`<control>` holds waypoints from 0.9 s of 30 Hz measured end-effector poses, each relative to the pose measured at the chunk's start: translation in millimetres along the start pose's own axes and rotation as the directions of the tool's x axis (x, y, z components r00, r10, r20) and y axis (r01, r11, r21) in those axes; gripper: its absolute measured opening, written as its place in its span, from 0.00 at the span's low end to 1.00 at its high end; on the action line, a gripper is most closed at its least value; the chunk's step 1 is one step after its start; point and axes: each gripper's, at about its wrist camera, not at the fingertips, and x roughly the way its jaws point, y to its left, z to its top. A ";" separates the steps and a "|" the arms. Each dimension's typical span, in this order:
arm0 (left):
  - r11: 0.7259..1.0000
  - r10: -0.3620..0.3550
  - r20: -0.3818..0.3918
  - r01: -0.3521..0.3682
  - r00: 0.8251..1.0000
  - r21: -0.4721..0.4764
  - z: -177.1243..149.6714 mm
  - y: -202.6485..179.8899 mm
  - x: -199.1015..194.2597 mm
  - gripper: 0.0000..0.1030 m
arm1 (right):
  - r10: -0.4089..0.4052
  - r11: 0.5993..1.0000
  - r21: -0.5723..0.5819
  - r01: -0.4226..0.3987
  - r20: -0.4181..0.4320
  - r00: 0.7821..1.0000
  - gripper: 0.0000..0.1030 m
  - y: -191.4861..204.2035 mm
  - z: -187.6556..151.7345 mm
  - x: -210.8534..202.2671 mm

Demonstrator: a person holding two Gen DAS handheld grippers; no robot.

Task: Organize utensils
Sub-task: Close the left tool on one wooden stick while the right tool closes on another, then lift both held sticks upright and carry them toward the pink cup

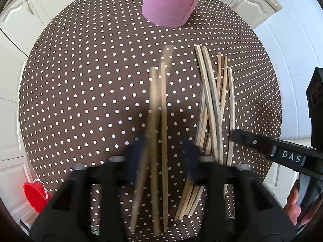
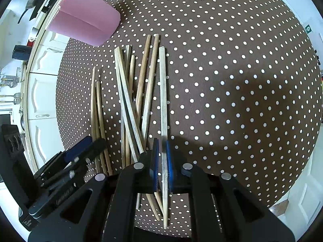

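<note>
Wooden chopsticks lie on a round table under a brown dotted cloth (image 1: 80, 80). My left gripper (image 1: 164, 141) hangs over it, jaws apart, with three blurred chopsticks (image 1: 164, 92) running between them; the right pad stands clear of them. In the right wrist view my right gripper (image 2: 162, 142) is shut on one pale chopstick (image 2: 163, 84), which lies at the right edge of a crossed pile (image 2: 129, 100). The left gripper (image 2: 95, 141) shows at that pile's left, the right gripper (image 1: 234, 135) at the pile's (image 1: 214, 104) right. A pink cup (image 1: 171, 0) (image 2: 84, 26) stands at the far edge.
White cabinet doors (image 1: 24, 20) ring the table on the far and left sides. A red plastic thing (image 1: 34, 193) sits off the near left edge. A hand (image 1: 294, 201) holds the right gripper's handle. Bare cloth (image 2: 242, 80) stretches to the right of the pile.
</note>
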 end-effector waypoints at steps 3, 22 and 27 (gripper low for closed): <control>1.000 0.010 0.008 -0.010 1.000 -0.017 -2.7 2.7 0.1 0.18 | 0.001 1.000 0.003 -0.001 -0.003 1.000 0.07 -4.0 -1.7 0.8; 1.000 0.017 0.084 -0.017 0.996 -0.007 1.1 -0.1 -51.0 0.06 | 0.007 0.999 -0.032 -0.005 0.058 0.998 0.05 8.6 -0.1 -13.4; 1.000 0.012 0.134 -0.011 0.991 -0.012 12.8 -1.4 -79.3 0.06 | 0.040 0.998 -0.043 -0.034 0.144 0.989 0.03 13.9 3.8 -36.6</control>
